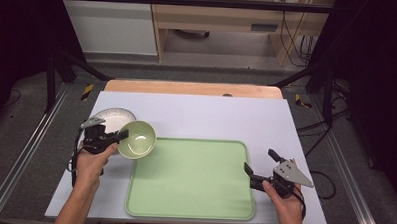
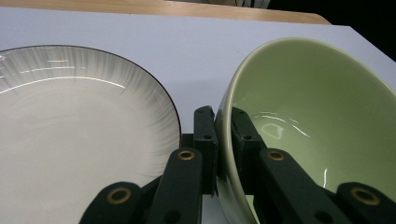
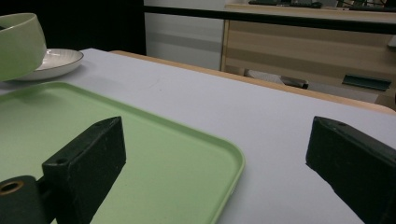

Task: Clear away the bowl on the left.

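Pinching green bowl (image 1: 137, 139) by its near rim with left gripper (image 1: 121, 135), one of the fingers (image 2: 206, 135) outside the wall, the other inside, pressed tight on the ceramic. Bowl lifted and tilted, hanging over far-left corner of green tray (image 1: 191, 178), partly past the tray's left edge. Seen in left gripper view as pale green glossy bowl (image 2: 317, 126) with highlights inside, rim clamped between the black fingers. Seen in right gripper view as bowl (image 3: 18, 44) above the tray's far end, clear of the surface. White plate (image 1: 111, 119) with dark rim lying flat just beyond the tray's far-left corner, behind and left of the bowl; ribbed pattern toward its edge in left gripper view (image 2: 70, 135). Plate (image 3: 53, 63) partly hidden by the bowl in right gripper view. Holding nothing with right gripper (image 1: 260, 169), fingers (image 3: 86, 165) spread wide, hovering at the tray's right edge, near its middle, one finger over the tray, the other over bare surface (image 1: 266, 119). Tray (image 3: 140, 158) flat, nothing on it, raised lip visible. Surface covered with pale lilac sheet, wooden edge showing beyond the tray's far side. Left hand (image 1: 92, 161) left of the tray, right hand (image 1: 286, 205) off its near-right corner.
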Action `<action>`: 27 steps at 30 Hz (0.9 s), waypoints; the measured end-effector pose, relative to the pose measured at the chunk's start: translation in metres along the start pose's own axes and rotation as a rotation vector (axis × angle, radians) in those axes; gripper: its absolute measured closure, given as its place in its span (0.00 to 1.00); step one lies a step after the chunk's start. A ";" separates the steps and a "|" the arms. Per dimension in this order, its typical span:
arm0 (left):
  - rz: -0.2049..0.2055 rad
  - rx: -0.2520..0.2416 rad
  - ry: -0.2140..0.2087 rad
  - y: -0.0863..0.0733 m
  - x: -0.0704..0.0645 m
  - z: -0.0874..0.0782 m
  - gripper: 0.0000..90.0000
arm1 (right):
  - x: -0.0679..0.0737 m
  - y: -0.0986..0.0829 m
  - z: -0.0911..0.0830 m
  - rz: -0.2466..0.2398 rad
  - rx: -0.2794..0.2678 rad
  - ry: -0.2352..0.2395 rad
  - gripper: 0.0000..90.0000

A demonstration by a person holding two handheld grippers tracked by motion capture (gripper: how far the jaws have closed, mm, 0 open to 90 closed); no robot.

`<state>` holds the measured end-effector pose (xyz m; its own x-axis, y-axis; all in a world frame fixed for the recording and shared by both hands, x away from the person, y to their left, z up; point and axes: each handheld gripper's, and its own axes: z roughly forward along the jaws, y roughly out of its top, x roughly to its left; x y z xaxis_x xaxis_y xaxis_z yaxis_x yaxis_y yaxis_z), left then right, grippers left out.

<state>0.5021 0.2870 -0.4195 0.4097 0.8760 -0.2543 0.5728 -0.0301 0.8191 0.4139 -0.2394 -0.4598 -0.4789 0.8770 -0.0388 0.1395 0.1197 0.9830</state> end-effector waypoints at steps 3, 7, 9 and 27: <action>0.000 -0.002 -0.009 0.001 -0.002 0.000 0.93 | 0.000 0.000 0.000 0.001 0.001 0.000 0.06; 0.007 0.003 -0.017 0.001 -0.006 0.001 0.92 | 0.000 0.000 0.000 -0.001 0.002 0.001 0.06; 0.006 0.003 -0.025 0.001 -0.009 0.002 0.92 | 0.000 0.000 0.000 -0.001 0.000 0.001 0.06; 0.048 0.062 -0.123 -0.006 -0.049 0.021 0.92 | 0.001 0.000 0.000 -0.002 0.003 0.004 0.06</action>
<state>0.4934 0.2338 -0.4227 0.5195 0.8075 -0.2793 0.5916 -0.1041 0.7995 0.4137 -0.2382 -0.4595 -0.4825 0.8750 -0.0403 0.1409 0.1230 0.9824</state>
